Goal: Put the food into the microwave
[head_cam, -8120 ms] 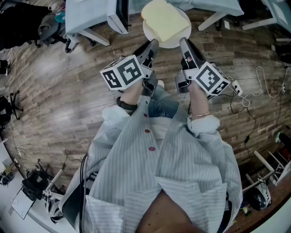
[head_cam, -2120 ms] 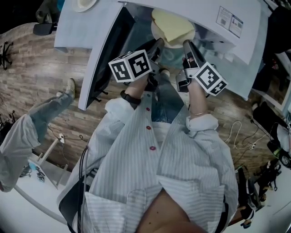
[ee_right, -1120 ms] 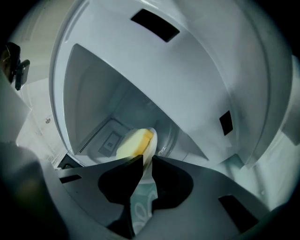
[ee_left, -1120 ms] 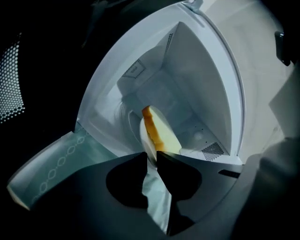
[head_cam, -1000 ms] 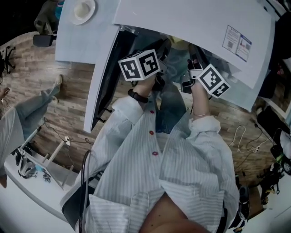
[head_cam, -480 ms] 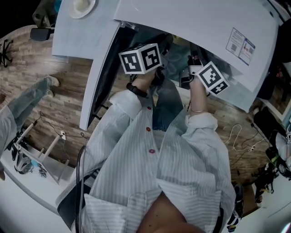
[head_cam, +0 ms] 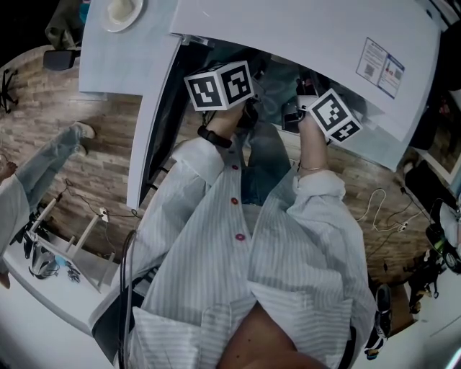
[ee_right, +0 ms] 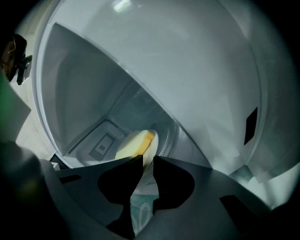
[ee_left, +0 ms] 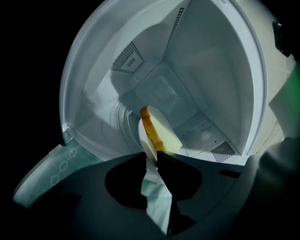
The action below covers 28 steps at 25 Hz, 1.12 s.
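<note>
A white plate (ee_left: 142, 137) carrying a pale yellow slab of food (ee_left: 165, 135) with an orange edge sits inside the white microwave cavity (ee_left: 154, 89). My left gripper (ee_left: 151, 153) pinches the plate's rim, and its jaws are opening slightly. My right gripper (ee_right: 148, 158) is shut on the opposite rim, with the plate (ee_right: 153, 139) and food (ee_right: 133, 143) just beyond its tips. In the head view only the marker cubes (head_cam: 220, 85) (head_cam: 334, 115) show at the microwave mouth. The plate is hidden there.
The microwave door (head_cam: 155, 122) hangs open at the left of my arms, and the microwave top (head_cam: 310, 43) covers the cavity. A second plate (head_cam: 121, 9) lies on the table at the far left. Another person's legs (head_cam: 39, 169) stand on the wooden floor.
Several seconds ago the plate was carried over the floor, then reached the microwave mouth. Now it is inside and out of the head view. Over the last second both grippers barely moved.
</note>
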Each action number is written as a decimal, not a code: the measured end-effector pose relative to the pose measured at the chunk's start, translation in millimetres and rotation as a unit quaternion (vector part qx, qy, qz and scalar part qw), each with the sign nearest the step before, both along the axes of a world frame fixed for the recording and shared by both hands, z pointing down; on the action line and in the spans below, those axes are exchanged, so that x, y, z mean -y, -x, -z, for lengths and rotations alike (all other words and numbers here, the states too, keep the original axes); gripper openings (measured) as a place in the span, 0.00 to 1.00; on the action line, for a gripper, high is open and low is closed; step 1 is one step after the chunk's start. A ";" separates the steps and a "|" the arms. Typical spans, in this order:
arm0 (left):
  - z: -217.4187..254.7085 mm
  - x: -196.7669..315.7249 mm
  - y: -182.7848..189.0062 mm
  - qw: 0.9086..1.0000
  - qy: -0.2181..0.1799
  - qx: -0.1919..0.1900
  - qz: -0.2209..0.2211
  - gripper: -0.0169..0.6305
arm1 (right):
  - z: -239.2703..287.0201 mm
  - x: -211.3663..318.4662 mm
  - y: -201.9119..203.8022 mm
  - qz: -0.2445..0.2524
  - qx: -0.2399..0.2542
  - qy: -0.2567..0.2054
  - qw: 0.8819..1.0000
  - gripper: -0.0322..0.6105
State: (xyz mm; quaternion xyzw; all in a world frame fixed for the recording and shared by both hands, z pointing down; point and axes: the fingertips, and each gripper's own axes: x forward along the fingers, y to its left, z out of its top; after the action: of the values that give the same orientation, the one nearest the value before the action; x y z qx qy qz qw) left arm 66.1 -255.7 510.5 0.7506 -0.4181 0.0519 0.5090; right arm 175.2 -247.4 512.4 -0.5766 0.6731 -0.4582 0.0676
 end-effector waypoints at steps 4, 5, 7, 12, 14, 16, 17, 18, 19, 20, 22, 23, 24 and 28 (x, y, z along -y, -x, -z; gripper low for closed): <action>-0.5 3.8 0.5 1.000 0.001 0.005 -0.003 0.14 | 1.2 2.9 0.5 -0.003 -0.008 -0.006 1.000 0.16; -0.6 4.8 0.5 1.000 0.001 0.007 -0.004 0.14 | 1.3 3.5 0.5 -0.003 -0.013 -0.008 1.000 0.17; -0.5 7.1 0.6 1.000 0.001 0.011 -0.005 0.14 | 1.7 5.0 0.7 -0.004 -0.019 -0.011 1.000 0.17; 0.5 9.5 1.9 1.000 0.005 0.013 -0.006 0.14 | 3.1 6.6 1.3 -0.009 -0.025 -0.015 1.000 0.18; 0.6 9.6 2.5 1.000 0.003 0.019 -0.007 0.15 | 3.3 6.8 1.6 -0.009 -0.027 -0.016 0.999 0.19; 0.8 9.5 3.7 1.000 -0.001 0.025 -0.009 0.15 | 3.3 7.0 2.1 -0.009 -0.032 -0.016 0.999 0.19; 0.8 9.5 4.4 1.000 -0.003 0.028 -0.009 0.15 | 3.3 7.0 2.2 -0.009 -0.036 -0.016 0.999 0.19; 0.7 9.5 5.0 0.999 -0.005 0.030 -0.009 0.15 | 3.4 7.3 2.2 -0.009 -0.041 -0.016 0.999 0.19; 0.6 9.6 5.6 0.999 -0.006 0.033 -0.009 0.16 | 3.9 7.8 2.1 -0.008 -0.047 -0.017 0.999 0.19; 0.6 9.7 6.0 0.999 -0.008 0.034 -0.009 0.16 | 4.2 8.2 1.6 -0.008 -0.053 -0.019 0.998 0.19; 0.9 10.3 6.5 0.999 -0.013 0.039 -0.009 0.17 | 3.4 8.0 -0.2 -0.009 -0.064 -0.020 0.998 0.20; 1.3 10.8 7.0 0.999 -0.015 0.042 -0.008 0.19 | 2.9 7.6 -1.0 -0.010 -0.066 -0.020 0.998 0.20; 1.7 11.5 7.6 0.999 -0.018 0.045 -0.007 0.21 | 3.1 7.5 -1.5 -0.011 -0.068 -0.022 0.997 0.20; 4.4 13.5 12.1 0.998 -0.026 0.049 0.000 0.23 | 11.4 8.3 -0.9 -0.013 -0.076 -0.035 0.996 0.20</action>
State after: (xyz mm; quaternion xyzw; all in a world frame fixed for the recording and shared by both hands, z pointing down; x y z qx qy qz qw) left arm 54.0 -269.2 506.1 0.7598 -0.4443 0.0780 0.4682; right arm 176.1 -255.8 501.1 -0.6152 0.6847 -0.3884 0.0427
